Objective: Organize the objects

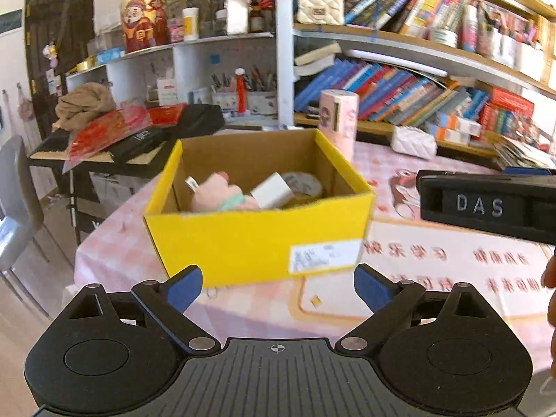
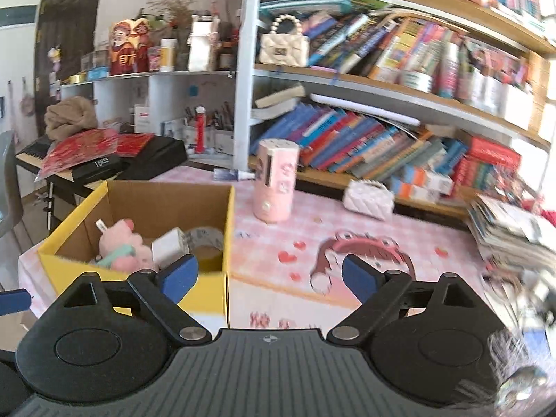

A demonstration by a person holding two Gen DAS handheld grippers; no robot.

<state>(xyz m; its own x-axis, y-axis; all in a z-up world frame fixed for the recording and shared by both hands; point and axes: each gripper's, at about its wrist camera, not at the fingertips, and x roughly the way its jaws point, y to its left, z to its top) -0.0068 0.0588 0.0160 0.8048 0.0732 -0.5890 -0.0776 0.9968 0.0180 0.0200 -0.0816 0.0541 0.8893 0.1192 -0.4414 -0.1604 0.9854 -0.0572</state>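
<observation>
Left wrist view: the yellow box [image 1: 259, 239] hides the lower parts of the pink plush toy [image 1: 222, 194], white charger [image 1: 272, 191] and tape roll [image 1: 302, 184] lying inside it. The left gripper [image 1: 278, 286], jaws wide and empty, hangs just before the box's near wall.

Right wrist view: blur smears the right edge. The right gripper [image 2: 269, 276], spread wide and empty, sits at the box's [image 2: 208, 288] near right corner.

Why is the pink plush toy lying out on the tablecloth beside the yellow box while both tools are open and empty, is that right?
Not quite: the pink plush toy lies inside the yellow box, as the right wrist view shows. Both the left tool and right tool are indeed open and empty.
</observation>
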